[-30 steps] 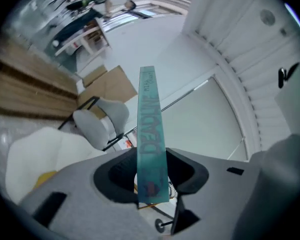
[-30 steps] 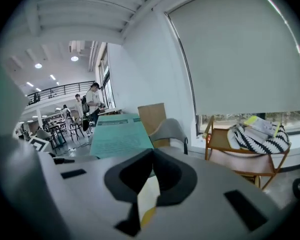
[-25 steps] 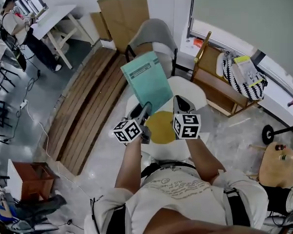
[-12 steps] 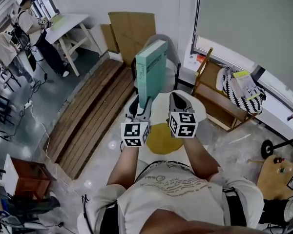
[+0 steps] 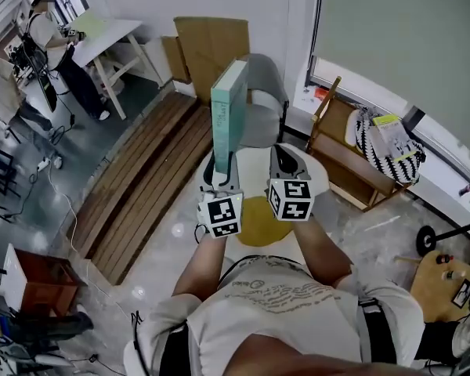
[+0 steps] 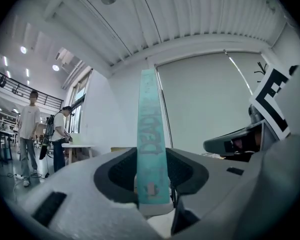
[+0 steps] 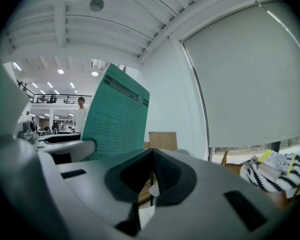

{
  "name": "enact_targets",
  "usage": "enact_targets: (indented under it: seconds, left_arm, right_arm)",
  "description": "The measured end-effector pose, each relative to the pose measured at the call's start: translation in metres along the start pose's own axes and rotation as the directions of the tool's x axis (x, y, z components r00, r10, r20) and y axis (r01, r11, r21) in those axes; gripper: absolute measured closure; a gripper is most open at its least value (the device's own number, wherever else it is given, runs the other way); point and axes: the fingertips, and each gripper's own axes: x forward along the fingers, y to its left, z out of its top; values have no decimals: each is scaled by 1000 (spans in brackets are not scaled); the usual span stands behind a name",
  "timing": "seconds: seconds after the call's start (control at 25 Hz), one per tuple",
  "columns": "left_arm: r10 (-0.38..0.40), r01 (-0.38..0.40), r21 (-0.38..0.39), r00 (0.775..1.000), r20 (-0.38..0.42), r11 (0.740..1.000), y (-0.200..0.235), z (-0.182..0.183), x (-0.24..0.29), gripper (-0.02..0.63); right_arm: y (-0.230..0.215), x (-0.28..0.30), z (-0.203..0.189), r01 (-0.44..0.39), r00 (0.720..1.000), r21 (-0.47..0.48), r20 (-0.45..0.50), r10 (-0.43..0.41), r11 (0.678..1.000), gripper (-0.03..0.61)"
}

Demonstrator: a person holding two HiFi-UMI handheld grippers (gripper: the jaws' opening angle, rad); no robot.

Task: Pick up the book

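– Over the round white table (image 5: pixel 317 167), what is the position of the book (image 5: pixel 229 108)?

– It stands upright on end, clamped by its lower edge in the left gripper (image 5: pixel 221 177). In the head view it stands up past the grey chair (image 5: pixel 260 92) behind it, and it touches neither the table nor the yellow disc (image 5: pixel 258 214) lying on it.

– Confirm the hold.

– The left gripper view shows both jaws pressed against the covers, with the teal spine (image 6: pixel 151 144) facing the camera and running straight up between them. The grip sits at the bottom end only, and most of the book stands free above it.

– And the other side?

– The right gripper (image 5: pixel 288 163) sits just beside the left one, at about the same height. Its own view shows the jaws brought together (image 7: pixel 151 181) with nothing between them. From there the back cover (image 7: pixel 117 116) appears off to the left, not in contact with this gripper.

– Assessment of progress?

– The pick-up appears complete: the book is off the surface and carried by one gripper alone. Nothing of the stated task seems left beyond keeping the hold.

– Any concerns?

– One. A tall book pinched low could lean or pivot in the jaws if the hand tilts. No lean is visible now.
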Motion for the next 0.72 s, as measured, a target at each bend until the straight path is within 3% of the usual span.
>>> enact_targets:
  seconds: [0.32, 0.72]
  left_arm:
    - [-20, 19, -23, 999, -45, 1000, -10, -14, 3, 434]
    - [-47, 44, -41, 997, -54, 998, -20, -18, 7, 433]
  right_arm:
    - [12, 0, -6, -37, 999, -25, 6, 37, 999, 552]
    - [11, -1, -9, -24, 1000, -27, 2, 24, 999, 552]
